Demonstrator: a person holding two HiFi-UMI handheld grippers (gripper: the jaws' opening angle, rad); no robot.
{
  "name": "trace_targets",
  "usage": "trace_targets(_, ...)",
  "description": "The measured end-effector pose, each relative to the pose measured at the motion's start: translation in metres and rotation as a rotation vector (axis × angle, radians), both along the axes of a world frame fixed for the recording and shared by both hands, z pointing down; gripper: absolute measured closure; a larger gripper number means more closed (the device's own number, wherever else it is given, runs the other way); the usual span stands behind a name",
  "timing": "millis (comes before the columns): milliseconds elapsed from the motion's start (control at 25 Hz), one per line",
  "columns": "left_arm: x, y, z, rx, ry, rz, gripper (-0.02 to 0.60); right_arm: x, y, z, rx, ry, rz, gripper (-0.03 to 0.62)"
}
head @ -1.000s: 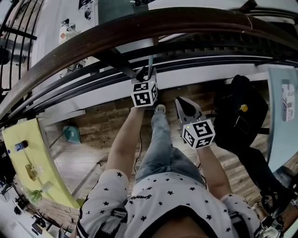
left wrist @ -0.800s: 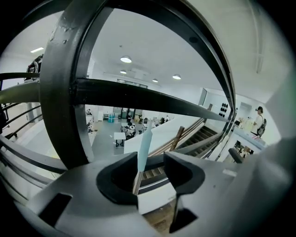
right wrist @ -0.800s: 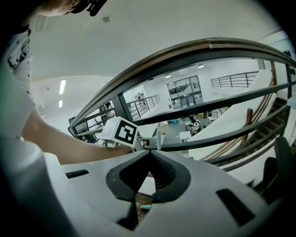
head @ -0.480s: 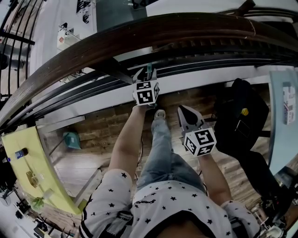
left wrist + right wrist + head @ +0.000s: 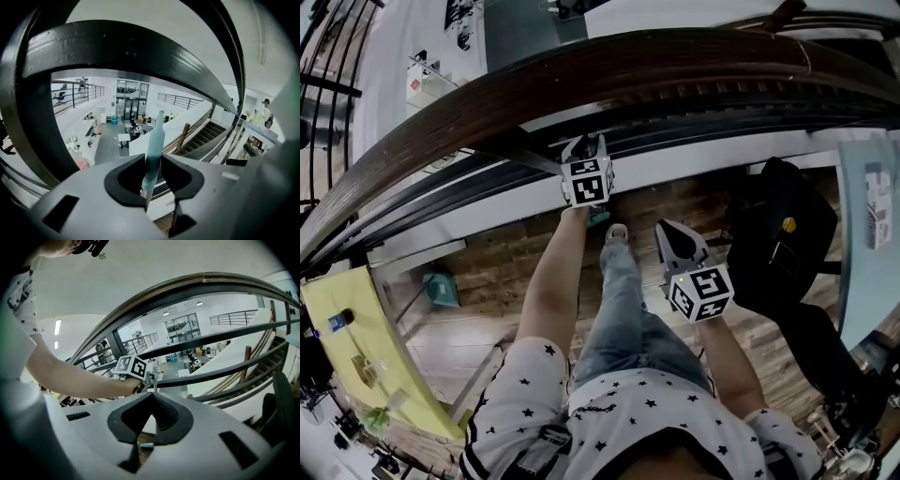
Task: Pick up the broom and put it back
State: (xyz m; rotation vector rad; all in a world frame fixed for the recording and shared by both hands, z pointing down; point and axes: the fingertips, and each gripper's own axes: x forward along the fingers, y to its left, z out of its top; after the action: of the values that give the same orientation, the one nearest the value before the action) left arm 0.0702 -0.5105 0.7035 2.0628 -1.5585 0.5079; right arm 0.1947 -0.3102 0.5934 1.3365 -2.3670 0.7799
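Note:
The broom's pale teal handle [image 5: 154, 140] stands upright against the railing, and in the head view only a sliver of the handle [image 5: 602, 142] shows. My left gripper [image 5: 586, 148] reaches to the rail. Its jaws have just been closing, and the pads now press on the handle from both sides. A teal piece [image 5: 598, 217] shows under its marker cube. My right gripper [image 5: 670, 228] hangs lower and to the right, above the person's leg. In its own view the right gripper [image 5: 152, 397] is shut on nothing, and the left gripper's cube [image 5: 131, 366] lies ahead of it.
A curved wooden handrail [image 5: 581, 70] with black metal bars [image 5: 487, 178] beneath it spans the front. A black bag [image 5: 778, 234] sits at the right, a yellow table [image 5: 366, 347] at the left and a teal dustpan [image 5: 441, 286] on the wooden floor.
My left gripper has edged closer to the railing along the broom's handle. The right gripper has hardly shifted.

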Motion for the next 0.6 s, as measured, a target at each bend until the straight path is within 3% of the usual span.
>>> trace_targets(600, 0.009, 0.022, -0.014, 0.023, -0.028, 0.067, 0.480, 0.001, 0.005, -0.017, 0.025, 0.004, 0.015, 0.600)
